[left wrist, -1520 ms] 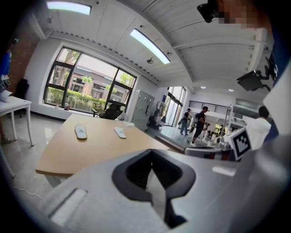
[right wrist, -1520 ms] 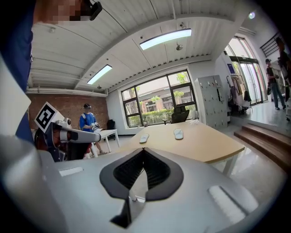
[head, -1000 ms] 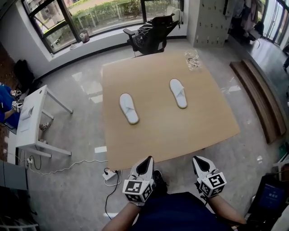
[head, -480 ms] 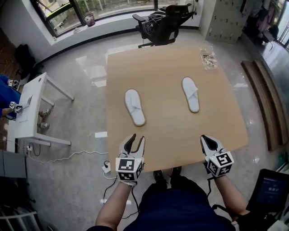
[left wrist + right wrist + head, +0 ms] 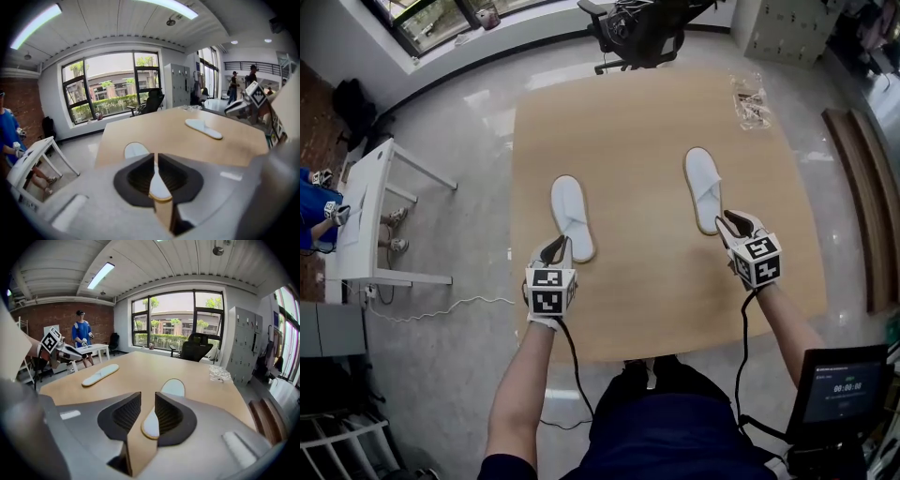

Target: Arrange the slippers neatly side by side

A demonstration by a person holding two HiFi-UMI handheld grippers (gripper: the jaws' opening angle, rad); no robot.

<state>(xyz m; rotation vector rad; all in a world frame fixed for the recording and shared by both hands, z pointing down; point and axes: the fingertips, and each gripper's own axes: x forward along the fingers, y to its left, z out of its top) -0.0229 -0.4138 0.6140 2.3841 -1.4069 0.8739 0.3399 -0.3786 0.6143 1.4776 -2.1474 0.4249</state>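
Two white slippers lie apart on the wooden table [image 5: 656, 300]. The left slipper [image 5: 572, 217] points away and slightly left; my left gripper [image 5: 555, 249] hovers at its heel. In the left gripper view the heel shows through the narrow gap of the left gripper [image 5: 156, 158], whose jaws are closing without pressing on the left slipper [image 5: 135, 150]. The right slipper [image 5: 704, 189] lies further right, with my right gripper [image 5: 733, 223] at its heel. The right gripper [image 5: 147, 399] is opening its jaws, and the right slipper [image 5: 172, 387] lies below the gap, untouched.
A clear plastic bag [image 5: 750, 97] lies at the table's far right corner. A black office chair [image 5: 647, 23] stands beyond the far edge. A small white table [image 5: 361, 220] and a person in blue [image 5: 82, 338] are to the left. A screen [image 5: 842, 386] stands near right.
Both grippers moved forward from before the table's near edge to the slippers' heels. The left jaws opened wide, then narrowed. The right jaws went from shut to open.
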